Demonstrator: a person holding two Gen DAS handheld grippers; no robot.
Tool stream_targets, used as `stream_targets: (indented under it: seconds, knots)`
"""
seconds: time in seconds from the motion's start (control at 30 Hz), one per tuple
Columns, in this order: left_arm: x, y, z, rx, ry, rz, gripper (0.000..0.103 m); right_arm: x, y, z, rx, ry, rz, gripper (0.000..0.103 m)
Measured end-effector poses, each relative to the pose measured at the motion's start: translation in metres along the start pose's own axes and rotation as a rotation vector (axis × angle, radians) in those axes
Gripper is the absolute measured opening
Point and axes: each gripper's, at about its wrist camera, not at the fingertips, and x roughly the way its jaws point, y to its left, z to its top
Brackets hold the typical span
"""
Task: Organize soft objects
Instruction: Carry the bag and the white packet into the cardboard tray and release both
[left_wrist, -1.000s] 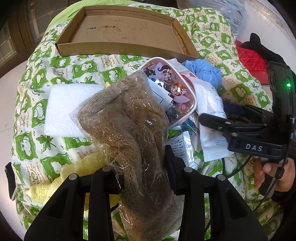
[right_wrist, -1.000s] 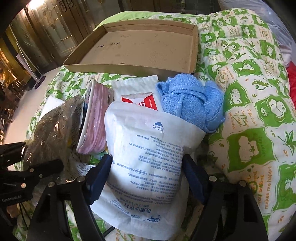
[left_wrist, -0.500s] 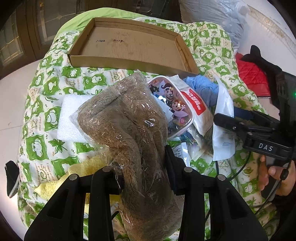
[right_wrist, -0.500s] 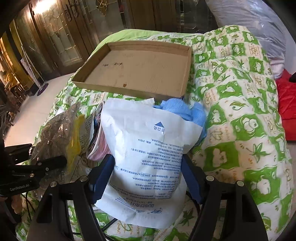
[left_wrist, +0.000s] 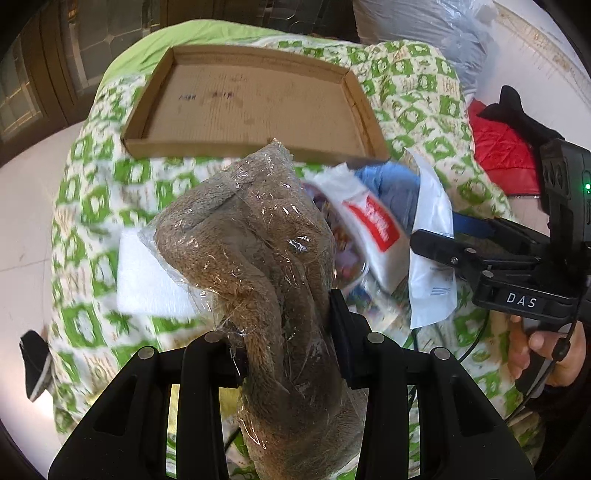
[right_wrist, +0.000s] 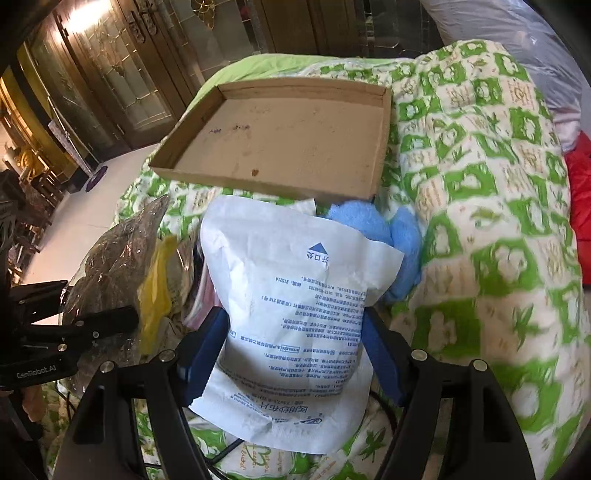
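Left wrist: left claw (left_wrist: 284, 325) clamps plush (left_wrist: 255, 236); right wrist: right claw (right_wrist: 291, 343) clamps pouch (right_wrist: 295, 295).

"DAS" on right gripper (left_wrist: 436, 243), "GenRobot.AI" on left gripper (right_wrist: 110, 321)

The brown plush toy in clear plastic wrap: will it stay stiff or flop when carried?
The brown plush toy in clear plastic wrap probably flops: the fingers pinch it narrow. Its glossy, wrinkled film may slip. It looks light for its bulk.
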Motion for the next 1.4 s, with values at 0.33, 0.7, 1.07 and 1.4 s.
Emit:
stream_targets:
  seconds: [0.33, 0.7, 1.07, 1.4]
  knots:
    - [0.004, 0.014, 0.068, 0.019, 0.037, 0.030, 0.036, 0.007, -0.011, 0.059, 0.016, -0.003, 0.063, 0.074]
    - [0.025, 0.035, 0.153, 0.032, 0.017, 0.045, 0.037, 0.054, -0.006, 0.130, 0.020, -0.032, -0.013, 0.074]
    - [0.066, 0.079, 0.198, 0.005, 0.004, 0.081, 0.037, 0.112, -0.001, 0.167, 0.007, -0.053, -0.098, 0.074]
    - [0.105, 0.084, 0.203, 0.060, 0.026, 0.107, 0.037, 0.132, 0.005, 0.166, -0.030, -0.021, -0.137, 0.074]
